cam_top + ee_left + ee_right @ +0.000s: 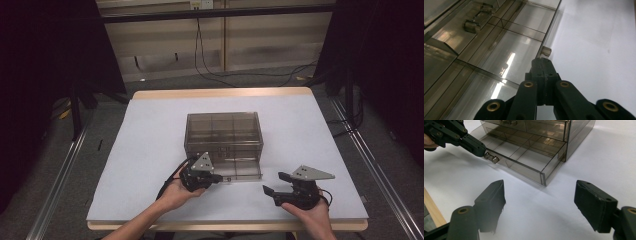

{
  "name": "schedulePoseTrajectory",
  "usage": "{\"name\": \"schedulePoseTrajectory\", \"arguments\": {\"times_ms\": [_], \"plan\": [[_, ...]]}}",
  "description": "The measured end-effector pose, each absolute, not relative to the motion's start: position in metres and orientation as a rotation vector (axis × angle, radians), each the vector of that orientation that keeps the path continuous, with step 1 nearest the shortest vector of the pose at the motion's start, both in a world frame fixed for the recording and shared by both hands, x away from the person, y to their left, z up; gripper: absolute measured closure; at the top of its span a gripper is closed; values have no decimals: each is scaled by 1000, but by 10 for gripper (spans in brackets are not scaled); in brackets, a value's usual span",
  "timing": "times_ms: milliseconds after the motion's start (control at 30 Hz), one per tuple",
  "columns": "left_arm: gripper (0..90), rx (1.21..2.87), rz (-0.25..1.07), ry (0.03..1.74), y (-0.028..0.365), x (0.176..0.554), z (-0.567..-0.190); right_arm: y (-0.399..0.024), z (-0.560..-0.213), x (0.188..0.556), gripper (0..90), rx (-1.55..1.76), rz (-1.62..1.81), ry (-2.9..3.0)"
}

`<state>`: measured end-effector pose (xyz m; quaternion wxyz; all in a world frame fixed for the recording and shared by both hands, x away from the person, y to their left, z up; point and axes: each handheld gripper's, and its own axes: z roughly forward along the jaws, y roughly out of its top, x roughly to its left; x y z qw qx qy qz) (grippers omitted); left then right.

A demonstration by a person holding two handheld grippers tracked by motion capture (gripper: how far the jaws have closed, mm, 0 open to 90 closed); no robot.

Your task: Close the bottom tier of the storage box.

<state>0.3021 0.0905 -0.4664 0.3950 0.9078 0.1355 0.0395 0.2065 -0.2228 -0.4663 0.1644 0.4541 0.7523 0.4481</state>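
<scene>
Left gripper (218, 178) clenched on drawer handle (491, 158); drawer (240, 167) extends toward person. Right gripper (539, 205) released, right of drawer.

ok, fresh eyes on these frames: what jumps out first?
The smoky clear drawer box at the middle of the white table, with its bottom drawer pulled out toward the person and empty. The left claw is shut at the drawer's small handle. The right claw hangs wide open over the table, near the right of the box.
</scene>
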Motion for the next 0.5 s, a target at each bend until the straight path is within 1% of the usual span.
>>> {"name": "schedulePoseTrajectory", "arguments": {"times_ms": [500], "plan": [[900, 2302, 125, 356, 90, 305, -466, -222, -466, 206, 245, 1303, 1273, 2148]]}}
